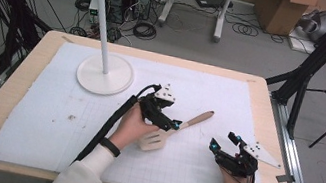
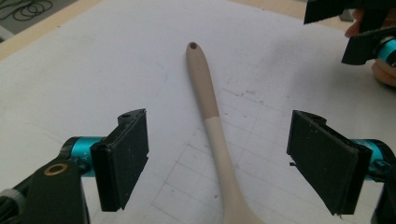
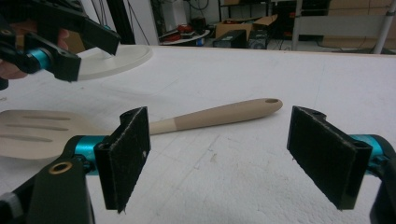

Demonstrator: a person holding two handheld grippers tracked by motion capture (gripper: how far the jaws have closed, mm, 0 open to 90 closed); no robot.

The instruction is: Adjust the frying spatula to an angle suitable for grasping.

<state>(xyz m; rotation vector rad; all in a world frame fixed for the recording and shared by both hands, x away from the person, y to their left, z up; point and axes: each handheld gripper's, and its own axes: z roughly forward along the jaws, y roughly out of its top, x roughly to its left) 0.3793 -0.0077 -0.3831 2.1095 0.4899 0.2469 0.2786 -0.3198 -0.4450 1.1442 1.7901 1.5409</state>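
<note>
A slotted spatula [image 1: 196, 119] with a two-tone wooden handle lies flat on the white gridded mat [image 1: 45, 116], handle end toward the far right. My left gripper [image 1: 173, 116] hovers open over the spatula's neck. In the left gripper view the handle [image 2: 210, 107] runs between the two spread jaws of the left gripper [image 2: 219, 158], touching neither. My right gripper [image 1: 225, 139] is open to the right of the spatula, near the mat's front. In the right gripper view the spatula [image 3: 224, 114] lies beyond the open right gripper [image 3: 219, 158], nothing between its pads.
A white lamp stand with a round base [image 1: 105, 74] and thin pole stands at the mat's back left. The mat covers a wooden table [image 1: 14, 90]. Computer towers, cables, cardboard boxes and black stand legs are on the floor beyond.
</note>
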